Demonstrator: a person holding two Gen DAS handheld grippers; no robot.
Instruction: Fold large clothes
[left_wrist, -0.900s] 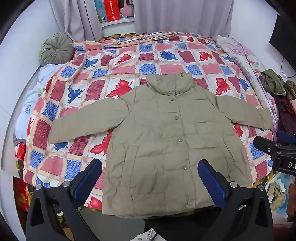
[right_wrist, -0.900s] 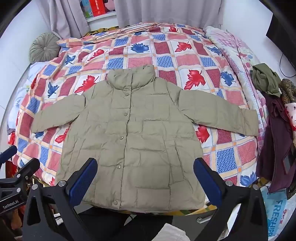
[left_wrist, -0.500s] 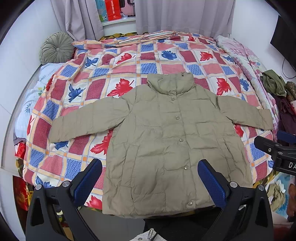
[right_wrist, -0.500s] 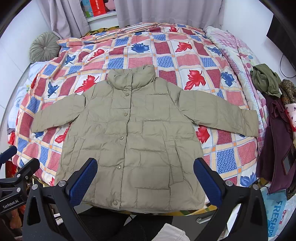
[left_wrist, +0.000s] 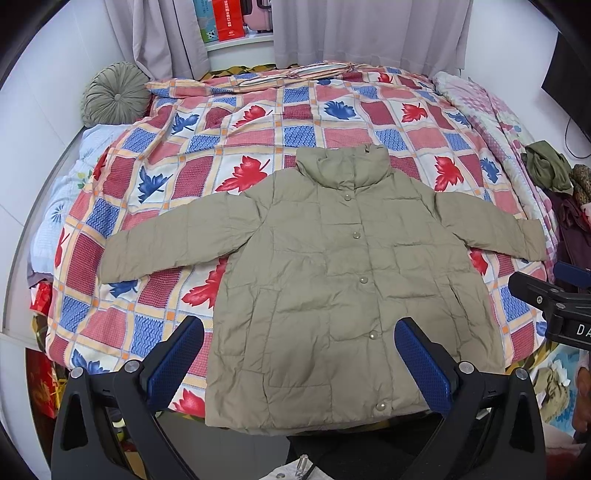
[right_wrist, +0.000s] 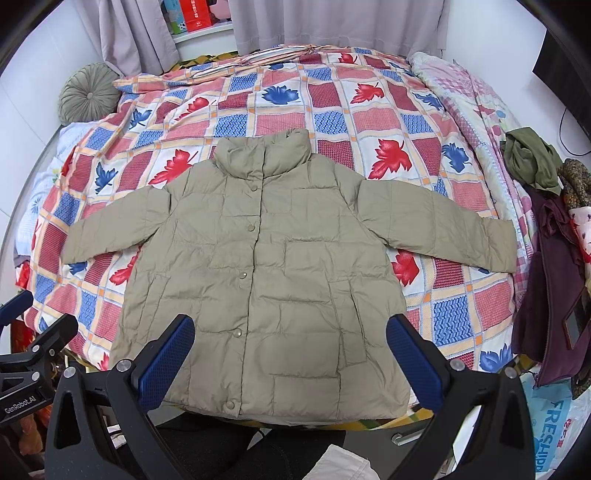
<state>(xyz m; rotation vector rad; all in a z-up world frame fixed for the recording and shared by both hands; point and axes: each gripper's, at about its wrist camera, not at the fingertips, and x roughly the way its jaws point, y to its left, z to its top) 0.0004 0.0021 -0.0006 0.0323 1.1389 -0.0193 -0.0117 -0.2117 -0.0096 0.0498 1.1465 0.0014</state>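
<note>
While our left gripper and right gripper gape empty above the khaki jacket, we read "GenRobot.AI" on the left one, "FRESH" on a bag.

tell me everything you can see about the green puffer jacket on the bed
The olive-green quilted puffer jacket lies flat and face up on the red, blue and white leaf-patterned bedspread, with nothing folded yet. Its stand-up collar points toward the curtains and its hem sits at the near bed edge, slightly overhanging. A row of pale snap buttons closes the front. Both sleeves are spread out sideways. The fabric looks thin, padded and creased. Only the bedspread touches it; both tools hover open above the hem.
</note>
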